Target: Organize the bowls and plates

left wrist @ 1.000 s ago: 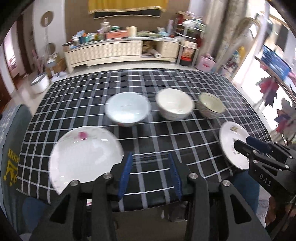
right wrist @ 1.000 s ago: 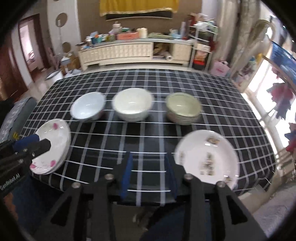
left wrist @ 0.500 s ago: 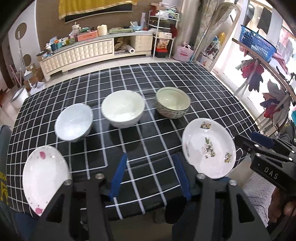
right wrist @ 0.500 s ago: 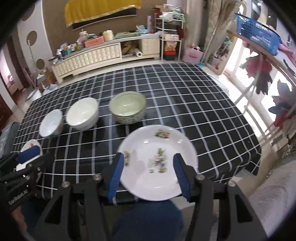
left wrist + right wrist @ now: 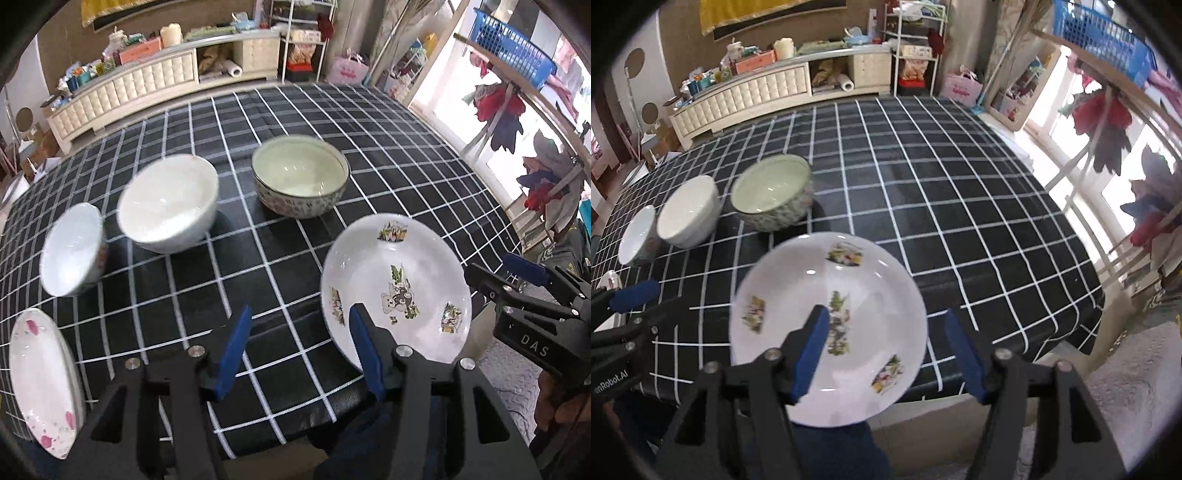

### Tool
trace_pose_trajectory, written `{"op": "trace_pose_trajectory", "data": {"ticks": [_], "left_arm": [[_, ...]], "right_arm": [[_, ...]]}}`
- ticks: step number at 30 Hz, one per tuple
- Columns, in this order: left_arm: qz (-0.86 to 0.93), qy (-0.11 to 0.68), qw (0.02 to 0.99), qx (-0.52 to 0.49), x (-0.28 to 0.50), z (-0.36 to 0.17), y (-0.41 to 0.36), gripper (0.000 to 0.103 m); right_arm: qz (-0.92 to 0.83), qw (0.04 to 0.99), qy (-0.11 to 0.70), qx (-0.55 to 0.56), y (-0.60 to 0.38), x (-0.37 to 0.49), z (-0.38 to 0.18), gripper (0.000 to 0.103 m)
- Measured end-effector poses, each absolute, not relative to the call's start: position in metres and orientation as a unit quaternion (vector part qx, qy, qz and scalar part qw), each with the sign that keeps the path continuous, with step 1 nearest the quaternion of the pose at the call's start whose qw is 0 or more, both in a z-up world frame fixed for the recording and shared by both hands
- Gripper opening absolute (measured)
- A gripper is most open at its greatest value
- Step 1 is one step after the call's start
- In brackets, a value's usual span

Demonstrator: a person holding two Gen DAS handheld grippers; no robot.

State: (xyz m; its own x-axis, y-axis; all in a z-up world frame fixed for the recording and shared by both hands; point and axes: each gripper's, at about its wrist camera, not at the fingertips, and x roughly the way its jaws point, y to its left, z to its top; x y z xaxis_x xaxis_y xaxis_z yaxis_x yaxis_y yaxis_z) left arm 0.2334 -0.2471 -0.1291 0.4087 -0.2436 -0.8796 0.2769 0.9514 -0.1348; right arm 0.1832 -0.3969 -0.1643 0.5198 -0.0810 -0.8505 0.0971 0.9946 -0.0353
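While right gripper [image 5: 886, 349] gapes wide, empty, picture plate [image 5: 827, 328] sits directly ahead, near rim seemingly between fingers; left gripper [image 5: 299, 343] wide too, farther off.

Five pieces of crockery on the black checked cloth. Three bowls sit upright in a row, all empty: a small white bowl [image 5: 72, 251] with a bit of pink pattern outside, a plain cream bowl [image 5: 168, 208] just beside it, and a pale green bowl [image 5: 300, 175] with a speckled patterned outside, set a little apart. Nearer the front edge are two plates — a white plate with cartoon decals [image 5: 395, 295] on the right, overhanging the edge, and a white plate with pink flowers [image 5: 38, 380] at the far left corner.
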Motion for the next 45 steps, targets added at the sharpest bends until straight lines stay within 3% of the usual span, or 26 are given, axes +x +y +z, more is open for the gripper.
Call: {"op": "trace_pose_trajectory", "data": {"ticks": [5, 16, 18, 25, 27, 45], "left_arm": [[-0.149, 0.543, 0.826, 0.018, 0.25, -0.158, -0.259, 0.052], [-0.165, 0.571, 0.804, 0.026, 0.269, -0.197, -0.279, 0.052], [-0.171, 0.577, 0.799, 0.026, 0.269, -0.201, -0.281, 0.052], [-0.204, 0.573, 0.793, 0.031, 0.264, -0.202, -0.291, 0.021], [-0.202, 0.573, 0.793, 0.032, 0.265, -0.202, -0.291, 0.021], [-0.196, 0.546, 0.814, 0.021, 0.249, -0.168, -0.266, 0.021]], "right_arm": [[-0.059, 0.859, 0.508, 0.021, -0.414, 0.193, -0.188, 0.078], [-0.046, 0.84, 0.538, 0.056, -0.429, 0.208, -0.22, 0.078], [-0.04, 0.838, 0.54, 0.062, -0.43, 0.208, -0.222, 0.07], [-0.033, 0.833, 0.548, 0.075, -0.428, 0.202, -0.228, 0.046], [-0.024, 0.833, 0.548, 0.077, -0.425, 0.201, -0.227, 0.037], [-0.031, 0.858, 0.508, 0.072, -0.395, 0.177, -0.189, 0.03]]}}
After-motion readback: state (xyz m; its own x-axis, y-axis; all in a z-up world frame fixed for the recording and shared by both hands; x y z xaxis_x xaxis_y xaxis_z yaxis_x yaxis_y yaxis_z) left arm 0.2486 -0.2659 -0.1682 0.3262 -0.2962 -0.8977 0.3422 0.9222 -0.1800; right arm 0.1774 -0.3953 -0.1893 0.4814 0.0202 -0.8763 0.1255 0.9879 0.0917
